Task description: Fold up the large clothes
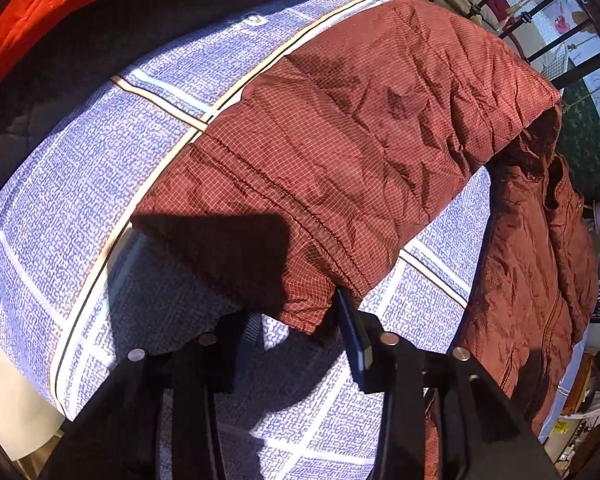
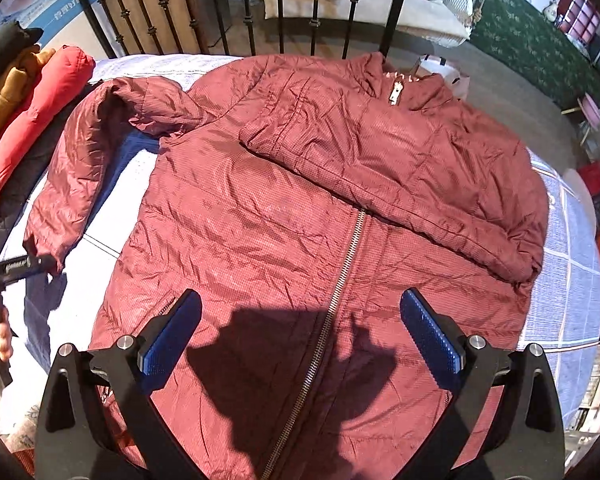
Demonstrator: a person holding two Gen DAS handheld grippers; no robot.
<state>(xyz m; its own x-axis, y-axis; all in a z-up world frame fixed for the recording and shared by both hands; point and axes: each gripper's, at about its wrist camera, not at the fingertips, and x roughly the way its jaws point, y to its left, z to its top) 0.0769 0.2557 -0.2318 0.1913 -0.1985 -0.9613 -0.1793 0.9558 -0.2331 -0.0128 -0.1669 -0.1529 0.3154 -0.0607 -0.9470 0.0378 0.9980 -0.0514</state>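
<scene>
Left wrist view: left tongs (image 1: pixel 300 332) pinch the jacket (image 1: pixel 340 152) cuff (image 1: pixel 300 312).

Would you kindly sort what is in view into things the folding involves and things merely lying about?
In the job:
- maroon jacket
- its outstretched sleeve
- left gripper, shut on the cuff
- right gripper, open

Lying about:
- red jacket
- mustard garment
- checked bedsheet

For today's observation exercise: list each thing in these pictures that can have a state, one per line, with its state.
Jacket: spread flat, front up.
Zipper: closed.
One sleeve: folded across the chest.
Other sleeve: stretched outward, cuff gripped.
Left gripper: shut on cuff.
Right gripper: open, empty, above jacket.
</scene>
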